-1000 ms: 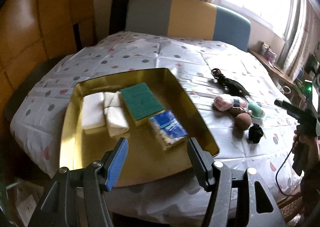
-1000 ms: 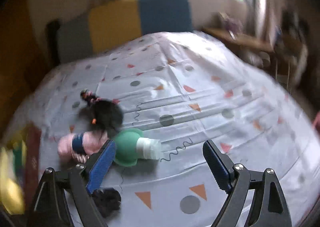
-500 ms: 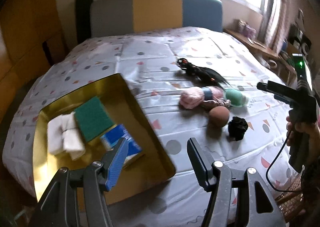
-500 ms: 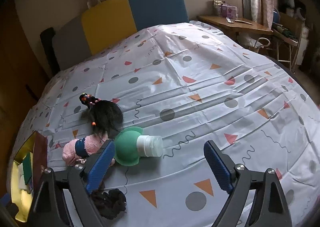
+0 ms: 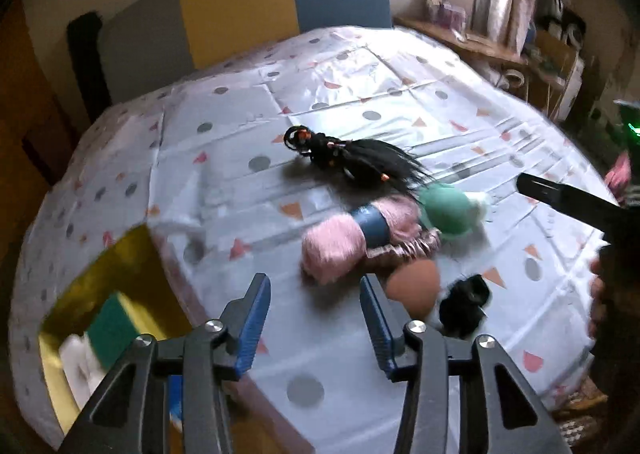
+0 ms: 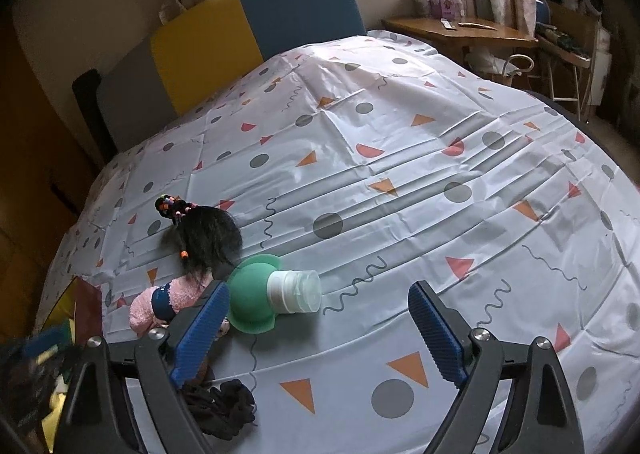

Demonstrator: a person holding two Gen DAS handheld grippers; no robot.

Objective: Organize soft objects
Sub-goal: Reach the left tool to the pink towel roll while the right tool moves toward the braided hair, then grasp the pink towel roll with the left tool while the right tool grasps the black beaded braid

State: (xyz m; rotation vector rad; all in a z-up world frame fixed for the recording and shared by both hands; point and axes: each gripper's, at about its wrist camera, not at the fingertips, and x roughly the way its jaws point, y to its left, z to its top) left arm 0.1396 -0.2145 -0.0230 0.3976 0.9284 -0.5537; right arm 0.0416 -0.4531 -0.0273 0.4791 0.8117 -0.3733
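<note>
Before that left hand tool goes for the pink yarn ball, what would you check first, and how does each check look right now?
1. Left gripper open and empty: ok, fingers spread, nothing between them.
2. Pink yarn ball in line ahead of it: ok, just beyond the fingertips.
3. Yarn free of neighbours: not ok; the black hairpiece, the green bottle and the brown sponge crowd it.
4. Gold tray has room: cannot tell, it is blurred and partly cut off.
5. Right gripper out of the way: ok, open, hovering by the green bottle.
6. View sharp: not ok, the left view is motion-blurred.
</note>
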